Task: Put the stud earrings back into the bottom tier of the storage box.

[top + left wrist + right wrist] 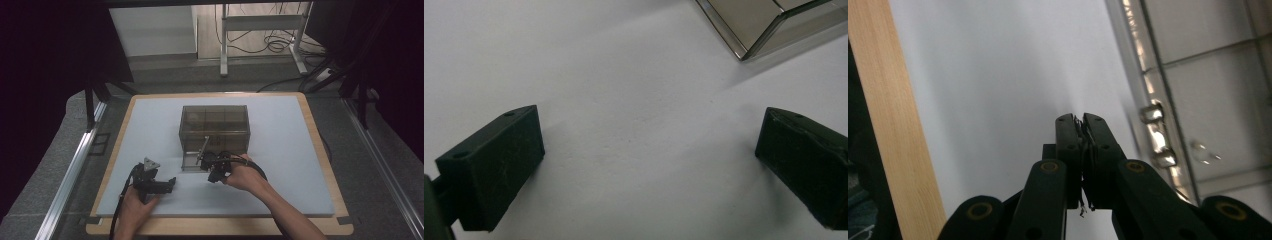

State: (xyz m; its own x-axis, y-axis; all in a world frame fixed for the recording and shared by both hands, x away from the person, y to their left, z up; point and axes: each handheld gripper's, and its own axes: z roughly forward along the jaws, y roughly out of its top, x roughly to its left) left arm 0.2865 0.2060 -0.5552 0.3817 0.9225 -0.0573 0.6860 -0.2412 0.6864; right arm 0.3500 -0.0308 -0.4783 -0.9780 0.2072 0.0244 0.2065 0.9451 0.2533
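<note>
From above: smoky clear box (pixel 214 127) mid-mat (pixel 150 115), its small flap (pixel 192 160) hanging open at the near side, right gripper (pixel 214 172) parked just in front of it, left gripper (pixel 170 184) lower left, apart from the box. Left gripper view: jaws spread wide over bare mat, nothing between them, box corner (pixel 749 30) up top right. Right gripper view: jaws pinched tight together, maybe on some thin thread, can't tell, box wall and hinge (pixel 1158 142) right alongside. Risk, probably: bumping the light box or knocking the flap with that hand so close
</note>
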